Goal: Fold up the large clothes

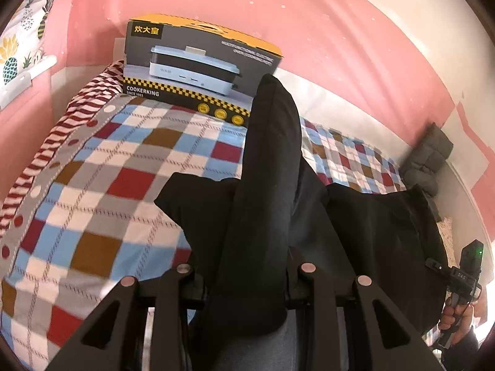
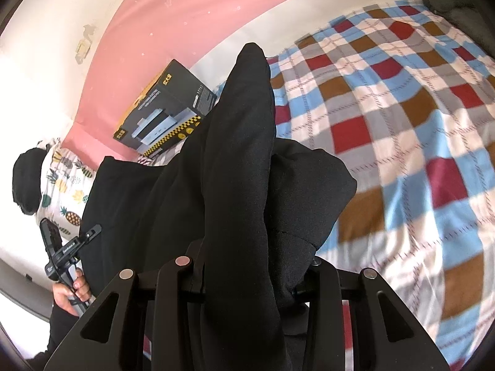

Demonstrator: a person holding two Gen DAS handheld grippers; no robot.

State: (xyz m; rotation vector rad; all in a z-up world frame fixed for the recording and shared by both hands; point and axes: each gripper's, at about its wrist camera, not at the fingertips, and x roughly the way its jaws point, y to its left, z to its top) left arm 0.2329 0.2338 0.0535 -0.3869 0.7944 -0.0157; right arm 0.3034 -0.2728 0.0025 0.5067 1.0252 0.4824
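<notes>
Both your grippers are clamped on the black garment (image 1: 266, 204): left gripper (image 1: 247, 278) and right gripper (image 2: 244, 275) each pinch a bunched ridge of cloth, held up over the checked bedspread (image 1: 102, 185). Risk: thick bunched fabric could slip a jaw as you spread it (uneven fold), or the hem could snag the cooker box (image 1: 198, 68) near the far edge.

garment (image 1: 266, 185) on bedspread (image 1: 130, 160) | box (image 1: 198, 68) behind, against wall (image 1: 309, 31)
</notes>
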